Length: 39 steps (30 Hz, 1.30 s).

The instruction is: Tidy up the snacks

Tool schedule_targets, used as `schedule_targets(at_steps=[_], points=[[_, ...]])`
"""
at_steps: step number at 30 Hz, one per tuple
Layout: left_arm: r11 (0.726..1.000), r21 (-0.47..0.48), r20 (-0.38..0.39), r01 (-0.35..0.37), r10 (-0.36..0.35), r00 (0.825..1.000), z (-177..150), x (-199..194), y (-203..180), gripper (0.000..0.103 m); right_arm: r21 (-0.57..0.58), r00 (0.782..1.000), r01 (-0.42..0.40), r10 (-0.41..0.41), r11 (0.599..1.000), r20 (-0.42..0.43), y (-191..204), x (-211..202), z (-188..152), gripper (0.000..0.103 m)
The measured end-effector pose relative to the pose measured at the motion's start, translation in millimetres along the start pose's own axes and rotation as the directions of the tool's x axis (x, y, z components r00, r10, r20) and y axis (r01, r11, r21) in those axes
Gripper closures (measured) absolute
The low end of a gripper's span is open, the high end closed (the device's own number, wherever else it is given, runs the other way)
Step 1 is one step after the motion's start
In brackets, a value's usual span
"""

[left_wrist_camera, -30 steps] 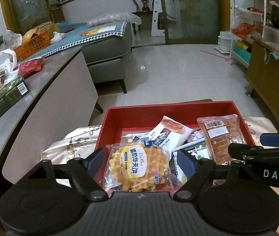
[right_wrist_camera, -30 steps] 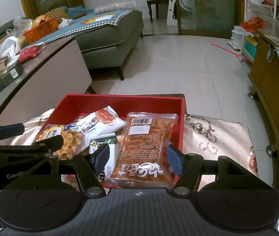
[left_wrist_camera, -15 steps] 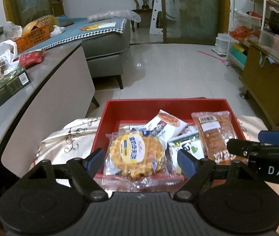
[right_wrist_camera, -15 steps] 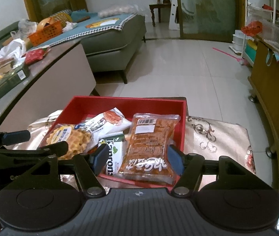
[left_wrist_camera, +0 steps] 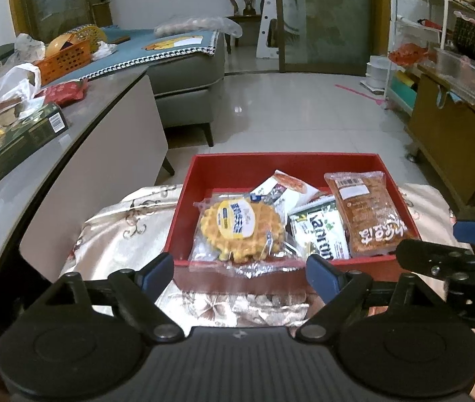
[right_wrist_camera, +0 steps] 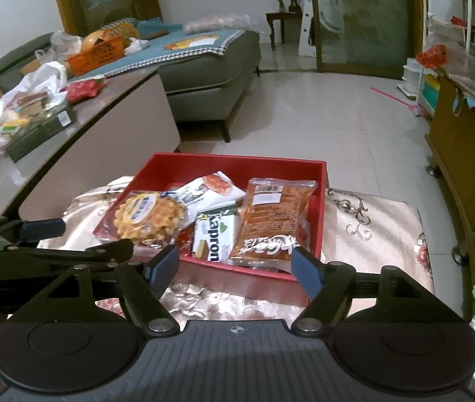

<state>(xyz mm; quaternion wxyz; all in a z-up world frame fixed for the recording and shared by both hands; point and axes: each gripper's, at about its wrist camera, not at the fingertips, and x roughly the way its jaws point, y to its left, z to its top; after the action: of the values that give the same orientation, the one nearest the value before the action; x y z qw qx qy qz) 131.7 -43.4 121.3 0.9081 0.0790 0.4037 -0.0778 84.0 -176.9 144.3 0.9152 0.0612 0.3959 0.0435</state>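
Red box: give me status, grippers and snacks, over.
Left gripper and right gripper both opening, nothing between the jaws. Waffle pack and brown snack pack lie in the red box. Nothing in the way.

A box (left_wrist_camera: 284, 167) sits on a cloth-covered tabletop (left_wrist_camera: 126, 227), toward its far edge. Inside the box, a waffle packet (left_wrist_camera: 240, 231) lies at the left, its wrapper overhanging the near wall. A wafer packet (left_wrist_camera: 321, 234) lies in the middle, and a long snack bag (left_wrist_camera: 368, 214) lies along the right wall. A fourth packet (left_wrist_camera: 284, 187) lies behind the waffle packet, partly under it. A long counter (left_wrist_camera: 36, 154) stands left of the tabletop, with a carton (left_wrist_camera: 22, 140) and bags on it. A sofa (left_wrist_camera: 183, 67) stands behind the counter. A cabinet (left_wrist_camera: 452, 140) stands at the right.
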Motion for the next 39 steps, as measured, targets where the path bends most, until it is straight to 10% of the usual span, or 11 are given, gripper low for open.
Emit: schedule_targets(at_steps=[39], points=[[0.999,-0.017,-0.026,0.027,-0.027,0.999,-49.5,-42.2,-2.0,0.021,0.008,1.000,-0.020,0.020,1.000,-0.017,13.8,-45.2,-43.9,0.020]])
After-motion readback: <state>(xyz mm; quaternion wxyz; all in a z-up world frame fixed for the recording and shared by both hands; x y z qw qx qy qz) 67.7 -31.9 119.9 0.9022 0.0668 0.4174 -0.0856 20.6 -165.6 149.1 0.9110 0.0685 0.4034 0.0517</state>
